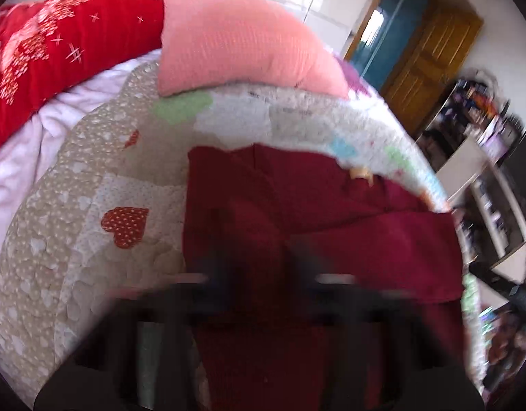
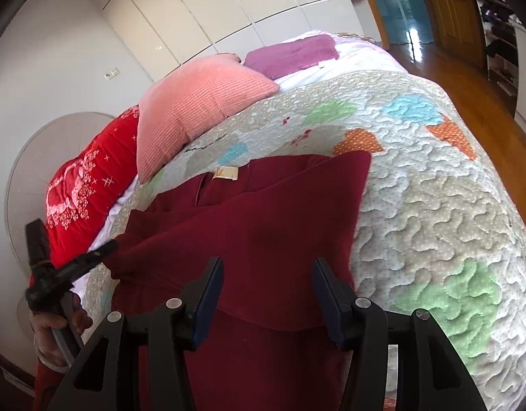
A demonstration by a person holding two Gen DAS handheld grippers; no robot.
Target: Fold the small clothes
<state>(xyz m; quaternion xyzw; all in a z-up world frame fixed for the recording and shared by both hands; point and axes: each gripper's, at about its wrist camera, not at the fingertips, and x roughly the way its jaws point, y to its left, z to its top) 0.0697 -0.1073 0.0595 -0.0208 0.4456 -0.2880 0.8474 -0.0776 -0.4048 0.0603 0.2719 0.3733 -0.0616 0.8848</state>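
Garment [image 2: 263, 226] lies near the bed's [image 2: 434, 205] edge. Your left gripper [image 2: 105, 255] has apparently pinched its sleeve edge for folding; your right gripper's [image 2: 268, 294] jaws hang apart, empty, above it.

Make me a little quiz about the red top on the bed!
1. True or false: the dark red top lies on the floor.
2. Which tongs pinch its edge: A left, B right?
3. Fill in: the pillow nearest the top is ____.
Key: 1 false, it lies on the quilt. 2 A, the left tongs; the right tongs hang open above it. 3 pink.
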